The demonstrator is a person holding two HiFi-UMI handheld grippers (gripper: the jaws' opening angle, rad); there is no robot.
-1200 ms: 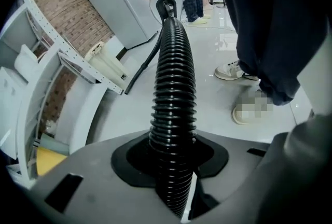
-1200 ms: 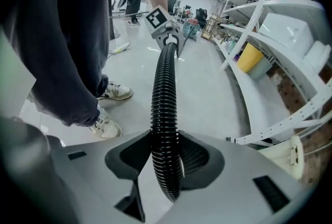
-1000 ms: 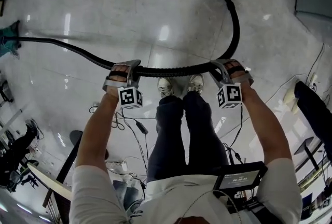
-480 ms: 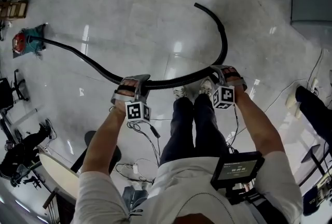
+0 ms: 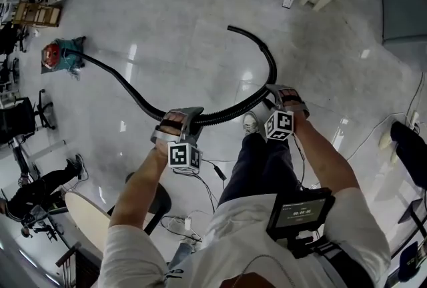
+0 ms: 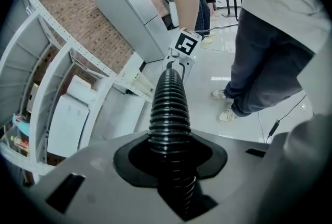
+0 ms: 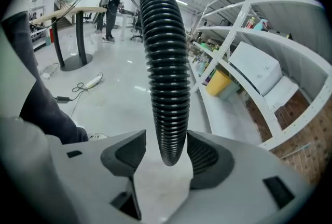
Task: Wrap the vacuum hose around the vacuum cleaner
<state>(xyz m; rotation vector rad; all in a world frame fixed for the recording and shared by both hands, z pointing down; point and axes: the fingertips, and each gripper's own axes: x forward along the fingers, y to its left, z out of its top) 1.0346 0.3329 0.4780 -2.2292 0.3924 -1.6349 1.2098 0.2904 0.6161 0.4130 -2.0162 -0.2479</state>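
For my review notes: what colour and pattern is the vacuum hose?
The hose is black with close ribbed rings; clearest in the right gripper view.

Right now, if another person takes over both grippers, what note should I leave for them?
Left gripper: shut on the hose.
Right gripper: jaws opening, with the hose between them but no longer pressed.
Vacuum cleaner: far off to the person's left. The hose runs from it through both grippers, and its free end curls ahead.
Done: the middle of the hose is lifted.
Left: all the wrapping; no turn is around the vacuum cleaner yet.
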